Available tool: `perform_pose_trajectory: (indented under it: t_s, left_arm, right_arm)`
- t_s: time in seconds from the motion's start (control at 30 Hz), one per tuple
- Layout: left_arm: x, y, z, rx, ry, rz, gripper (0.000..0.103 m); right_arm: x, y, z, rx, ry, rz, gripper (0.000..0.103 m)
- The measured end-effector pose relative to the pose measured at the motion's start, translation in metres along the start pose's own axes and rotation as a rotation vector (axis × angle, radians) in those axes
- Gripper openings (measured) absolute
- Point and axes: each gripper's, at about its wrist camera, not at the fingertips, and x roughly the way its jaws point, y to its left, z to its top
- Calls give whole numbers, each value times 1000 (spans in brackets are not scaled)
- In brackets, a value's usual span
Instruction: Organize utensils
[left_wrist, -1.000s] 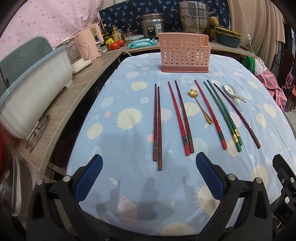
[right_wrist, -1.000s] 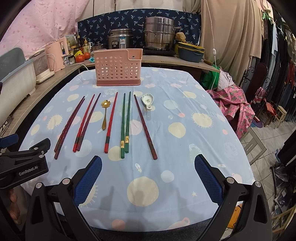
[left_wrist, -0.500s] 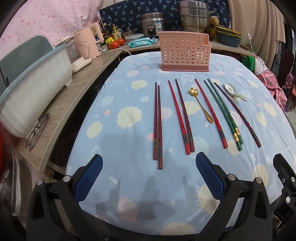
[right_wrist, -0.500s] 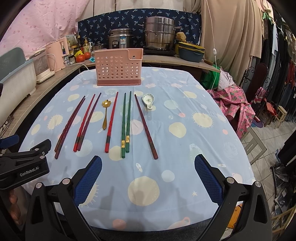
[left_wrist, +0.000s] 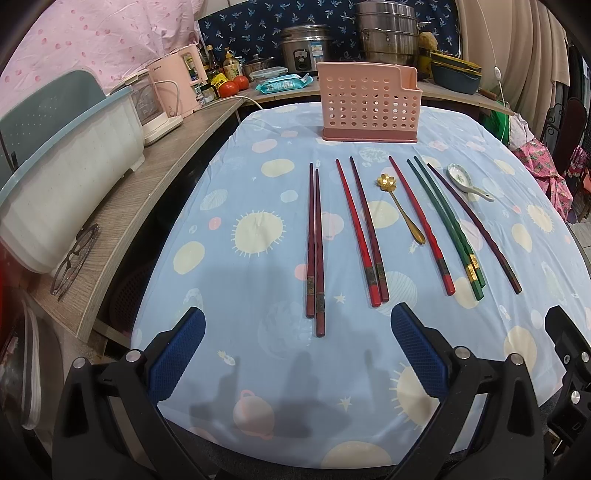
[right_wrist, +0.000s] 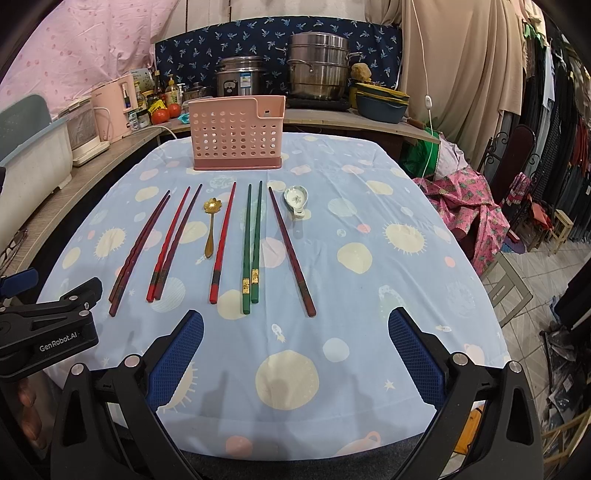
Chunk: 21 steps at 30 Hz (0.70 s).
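A pink perforated utensil holder (left_wrist: 370, 106) (right_wrist: 237, 133) stands upright at the far end of the table. In front of it lie several chopsticks in a row: a dark red pair (left_wrist: 315, 243) (right_wrist: 140, 249), a red pair (left_wrist: 364, 232) (right_wrist: 173, 240), a single red stick (left_wrist: 421, 225) (right_wrist: 222, 242), a green pair (left_wrist: 445, 225) (right_wrist: 252, 240) and a dark maroon stick (left_wrist: 474, 225) (right_wrist: 291, 251). A gold flower spoon (left_wrist: 400, 206) (right_wrist: 210, 225) and a white ceramic spoon (left_wrist: 465, 181) (right_wrist: 295, 201) lie among them. My left gripper (left_wrist: 297, 358) and right gripper (right_wrist: 295, 356) hover open over the near table edge, holding nothing.
The table wears a blue cloth with sun prints (left_wrist: 258, 236) (right_wrist: 369, 258). A wooden counter (left_wrist: 122, 206) on the left carries a white tub (left_wrist: 62, 166), glasses (left_wrist: 74, 258) and a pink kettle (left_wrist: 177, 86). Steel pots (right_wrist: 317, 70) stand behind. Clothes and a stool (right_wrist: 506, 280) are at the right.
Both views have shifted very slightly; the table items sit a little lower in frame. No utensil has moved and both grippers stay open.
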Motion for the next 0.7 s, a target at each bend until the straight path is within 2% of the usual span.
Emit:
perform_pose_trajectory:
  t_s: [0.7]
  left_arm:
    - [1, 1, 0, 0, 4, -2, 96]
  right_arm:
    - [-1, 2, -1, 0, 2, 6, 96]
